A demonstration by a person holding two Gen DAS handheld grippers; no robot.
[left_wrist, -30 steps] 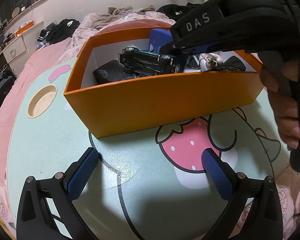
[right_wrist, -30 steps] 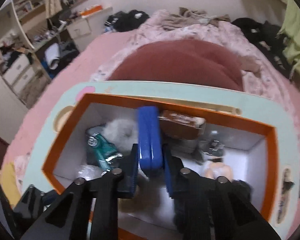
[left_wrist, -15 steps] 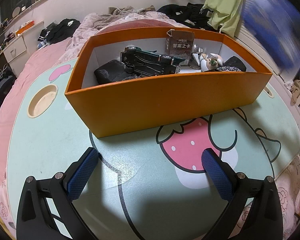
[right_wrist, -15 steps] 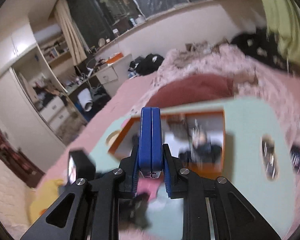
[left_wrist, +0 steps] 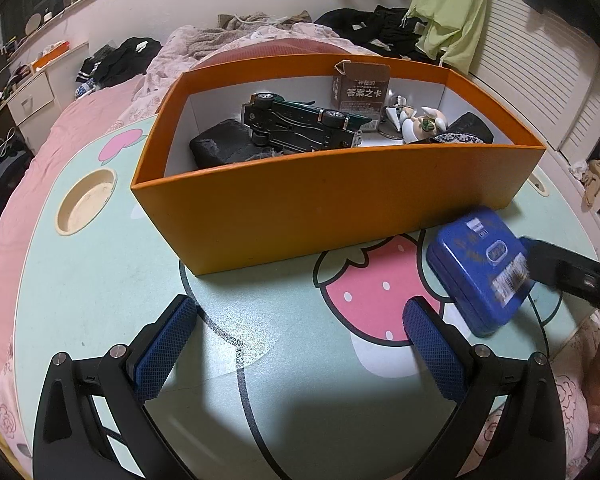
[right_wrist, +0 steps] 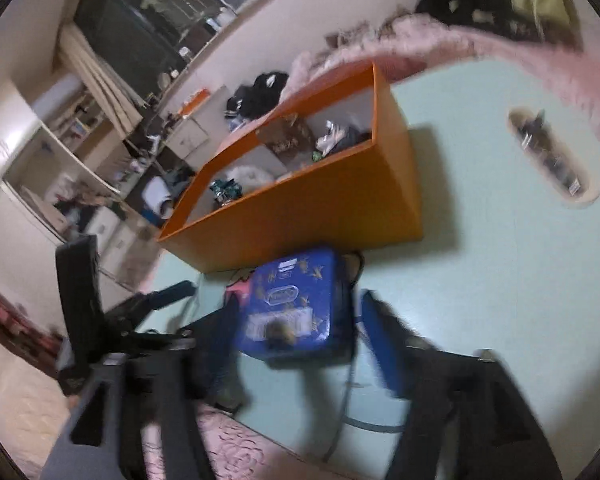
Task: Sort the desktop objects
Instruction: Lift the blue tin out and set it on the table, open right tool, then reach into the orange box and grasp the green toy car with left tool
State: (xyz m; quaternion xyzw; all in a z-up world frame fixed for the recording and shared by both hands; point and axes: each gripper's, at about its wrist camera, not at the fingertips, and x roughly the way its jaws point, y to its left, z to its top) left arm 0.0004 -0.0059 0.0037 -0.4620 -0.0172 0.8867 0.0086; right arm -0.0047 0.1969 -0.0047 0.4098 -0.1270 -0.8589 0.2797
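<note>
Left wrist view: the left hand-held gripper (left_wrist: 300, 344) stands wide and empty at the bottom of the frame, over the counter (left_wrist: 100, 288). The orange box (left_wrist: 332, 204) fills the centre, with a toy car (left_wrist: 300, 124) and a card pack (left_wrist: 360, 88) inside. At right, a blue tin (left_wrist: 480, 268) lies just outside the box.

Right wrist view: blurred. The right hand-held gripper (right_wrist: 296, 340), its jaws just opened, straddles the tin (right_wrist: 296, 304), seemingly without pressing it, below the box (right_wrist: 340, 204).
</note>
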